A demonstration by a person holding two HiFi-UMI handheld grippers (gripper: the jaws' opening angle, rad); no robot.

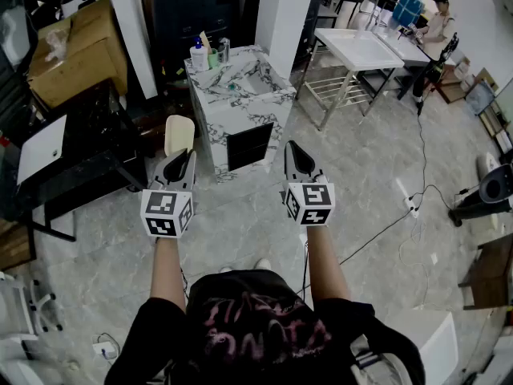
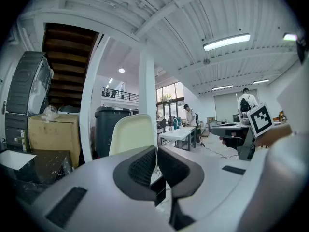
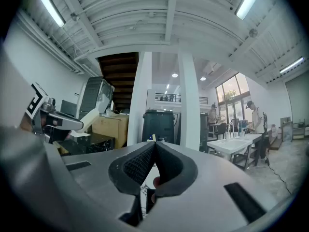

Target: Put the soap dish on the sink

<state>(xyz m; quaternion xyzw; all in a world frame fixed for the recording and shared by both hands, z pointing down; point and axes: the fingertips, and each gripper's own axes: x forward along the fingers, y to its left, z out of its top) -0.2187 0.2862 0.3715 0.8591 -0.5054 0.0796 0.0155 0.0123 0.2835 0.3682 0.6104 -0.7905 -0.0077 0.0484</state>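
Observation:
A cream soap dish (image 1: 179, 135) stands upright out of my left gripper (image 1: 181, 157), which is shut on its lower edge. In the left gripper view the soap dish (image 2: 133, 134) rises just behind the closed left gripper (image 2: 155, 151). My right gripper (image 1: 292, 147) is shut with nothing in it, and in its own view the right gripper (image 3: 153, 146) has its pads pressed together. The sink, a marble-patterned vanity unit (image 1: 248, 103), stands on the floor just ahead of both grippers.
Bottles (image 1: 204, 54) stand at the back left of the vanity top. A black table (image 1: 80, 159) and a cardboard box (image 1: 76, 50) are to the left. A white metal table (image 1: 361, 46) and a seated person (image 1: 437, 22) are at the back right. A cable (image 1: 385, 231) crosses the floor.

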